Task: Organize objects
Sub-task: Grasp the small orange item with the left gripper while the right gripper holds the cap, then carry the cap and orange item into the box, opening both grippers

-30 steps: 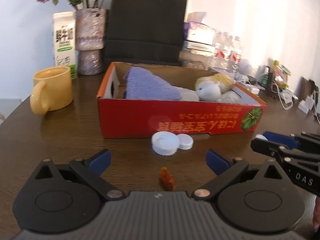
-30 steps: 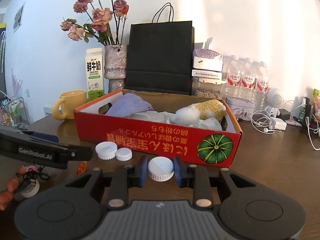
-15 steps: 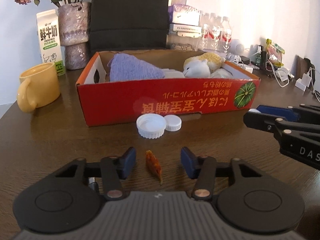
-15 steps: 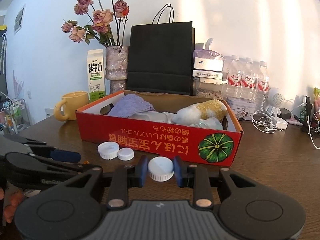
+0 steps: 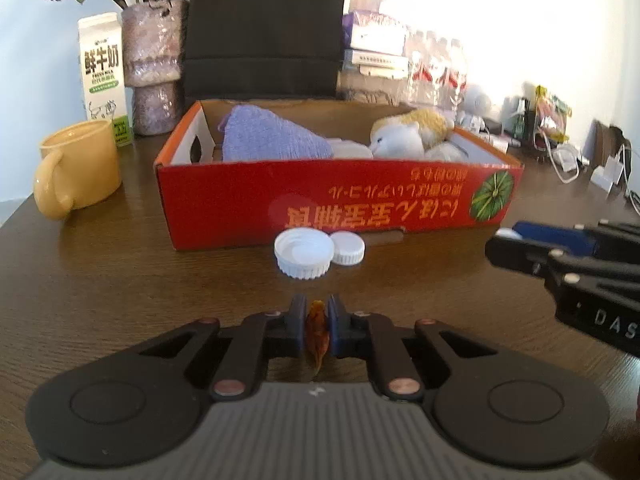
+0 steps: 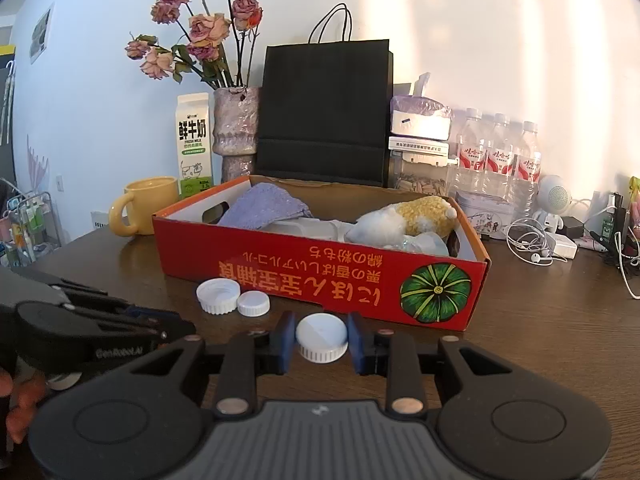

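Note:
My left gripper is shut on a small orange scrap just above the brown table, in front of the red cardboard box. Two white caps lie side by side on the table against the box front. My right gripper is shut on a white bottle cap near the box's front wall. The box holds a purple cloth, a white and yellow plush toy and clear plastic pieces. Each gripper shows at the edge of the other's view.
A yellow mug, a milk carton and a vase of dried roses stand left of the box. A black paper bag, water bottles, earphones and chargers crowd the back and right.
My left gripper has closed from wide open onto the orange scrap. My right gripper has kept its hold on the white cap and barely moved.

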A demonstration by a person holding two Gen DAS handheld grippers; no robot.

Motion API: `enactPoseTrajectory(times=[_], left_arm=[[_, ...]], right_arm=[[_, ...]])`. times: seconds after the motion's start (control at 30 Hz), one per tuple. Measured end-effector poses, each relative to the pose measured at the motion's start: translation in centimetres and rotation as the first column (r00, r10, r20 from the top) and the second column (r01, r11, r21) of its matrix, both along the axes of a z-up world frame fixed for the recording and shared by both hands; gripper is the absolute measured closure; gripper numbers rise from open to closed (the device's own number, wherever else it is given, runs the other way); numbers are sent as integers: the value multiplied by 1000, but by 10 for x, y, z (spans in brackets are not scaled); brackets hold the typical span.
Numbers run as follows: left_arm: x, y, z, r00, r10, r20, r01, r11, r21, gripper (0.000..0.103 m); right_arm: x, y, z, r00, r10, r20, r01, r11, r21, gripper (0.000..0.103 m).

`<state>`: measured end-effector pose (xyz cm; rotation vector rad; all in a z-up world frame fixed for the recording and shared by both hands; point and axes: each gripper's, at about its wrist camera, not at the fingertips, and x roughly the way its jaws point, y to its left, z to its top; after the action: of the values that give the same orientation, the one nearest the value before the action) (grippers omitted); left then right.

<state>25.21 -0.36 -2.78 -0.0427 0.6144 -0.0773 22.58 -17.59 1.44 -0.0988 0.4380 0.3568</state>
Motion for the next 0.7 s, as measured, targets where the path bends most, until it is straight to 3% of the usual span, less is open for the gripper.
enactPoseTrajectory(times=[0.47, 0.7], left_arm=[[-4, -4, 5, 999, -15, 29, 14, 1000, 18, 91], [-13, -6, 27, 994, -7, 108, 9, 1000, -18, 91]], right_arm=[[3, 2, -3, 1000, -5, -13, 5, 1000, -7, 76], [4, 4, 3, 1000, -2, 9, 2, 1000, -5, 76]])
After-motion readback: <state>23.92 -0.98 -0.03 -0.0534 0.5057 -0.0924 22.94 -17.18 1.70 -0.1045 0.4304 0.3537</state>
